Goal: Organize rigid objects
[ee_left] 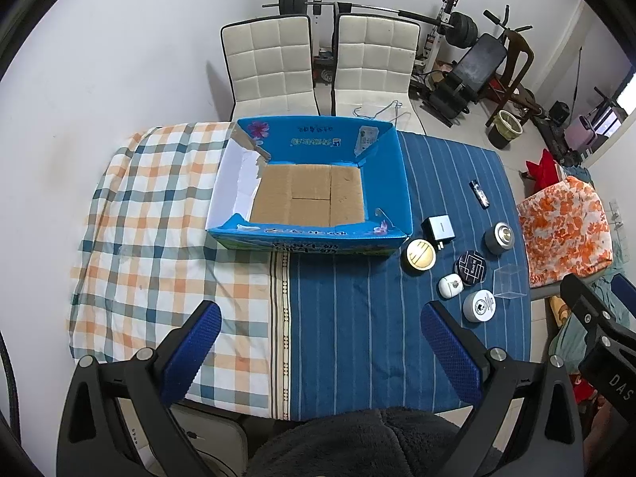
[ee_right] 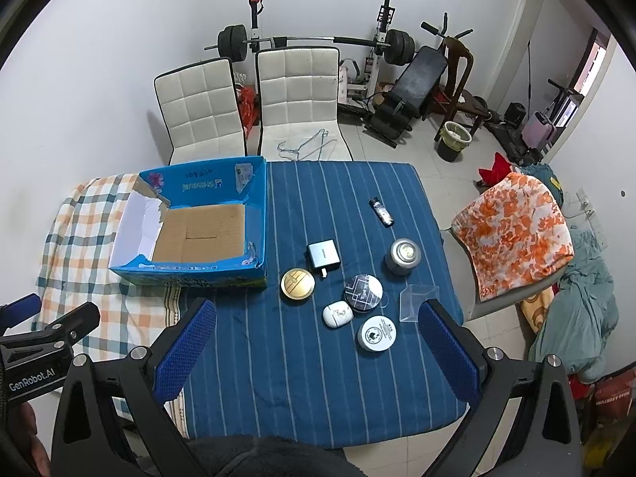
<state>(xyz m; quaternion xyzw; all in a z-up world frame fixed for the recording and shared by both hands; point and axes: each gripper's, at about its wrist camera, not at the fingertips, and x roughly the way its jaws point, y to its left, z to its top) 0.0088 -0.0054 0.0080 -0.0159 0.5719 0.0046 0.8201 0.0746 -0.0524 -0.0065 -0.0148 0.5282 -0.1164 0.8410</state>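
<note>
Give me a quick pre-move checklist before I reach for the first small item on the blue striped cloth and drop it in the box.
1. Open blue cardboard box empty, brown floor bare: ok.
2. Left gripper open, nothing between its blue pads: ok.
3. Right gripper open and empty, above the near table edge: ok.
4. Items lie apart enough to grasp: not ok for the black patterned round tin, which touches or overlaps the white oval case; the gold round tin and white round labelled tin stand free.
5. Clear plastic cube edges: cannot tell, partly behind the right finger.
6. Path from items to box unobstructed: ok.
</note>
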